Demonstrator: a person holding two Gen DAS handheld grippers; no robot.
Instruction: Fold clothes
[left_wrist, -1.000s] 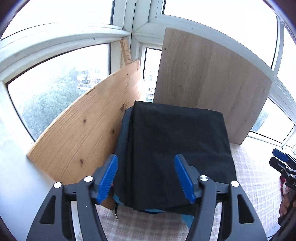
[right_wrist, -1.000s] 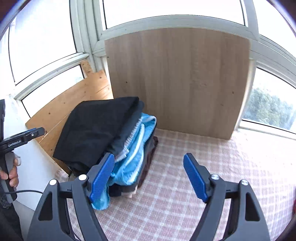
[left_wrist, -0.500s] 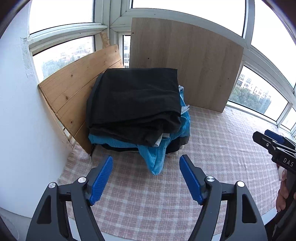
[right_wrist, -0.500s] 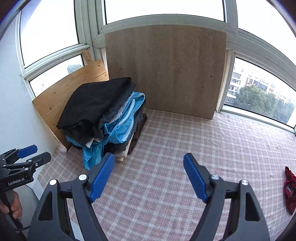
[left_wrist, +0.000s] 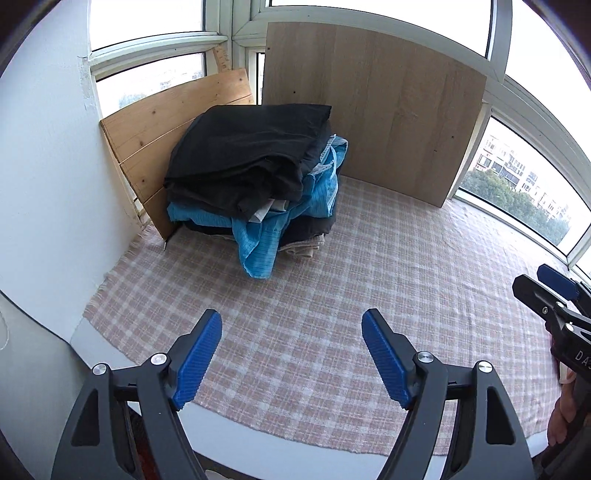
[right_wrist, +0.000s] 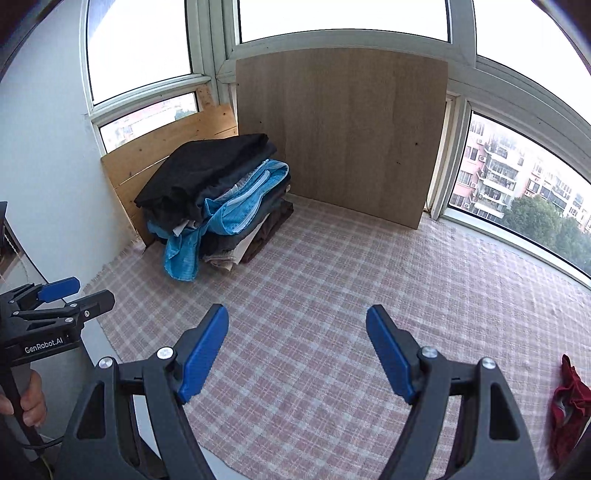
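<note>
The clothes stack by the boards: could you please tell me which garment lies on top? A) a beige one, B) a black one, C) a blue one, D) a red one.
B: a black garment covers the top of the stack, with the blue one hanging out beneath it and beige cloth near the bottom; the red garment lies apart on the checked cloth.

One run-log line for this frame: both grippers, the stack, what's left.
left gripper: open, empty | right gripper: open, empty | folded stack: back-left corner, black on top | red garment: unfolded, right edge of checked cloth
</note>
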